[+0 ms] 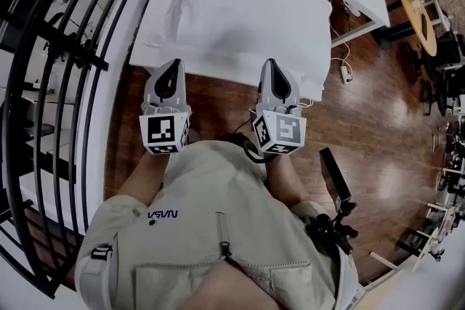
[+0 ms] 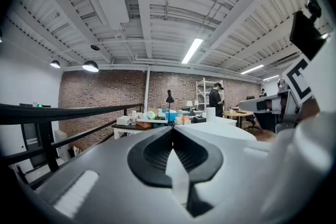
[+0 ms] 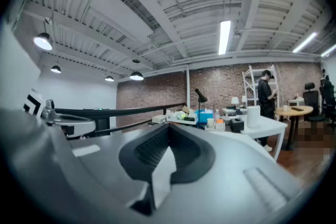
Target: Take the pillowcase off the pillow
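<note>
Both closed, left tongs (image 1: 170,67), right tongs (image 1: 272,64), head view shows pillow (image 1: 240,22)

Loft workshop: brick wall (image 2: 105,97), cluttered worktables (image 3: 210,120), shelving (image 3: 254,89).

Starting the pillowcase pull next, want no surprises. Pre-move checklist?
1. Left gripper empty: ok, shut on nothing.
2. Right gripper empty: ok, shut on nothing.
3. Jaws open for a grasp: not ok, both shut.
4. Pillow in front of both grippers: ok.
5. Pillowcase opening located: cannot tell.
</note>
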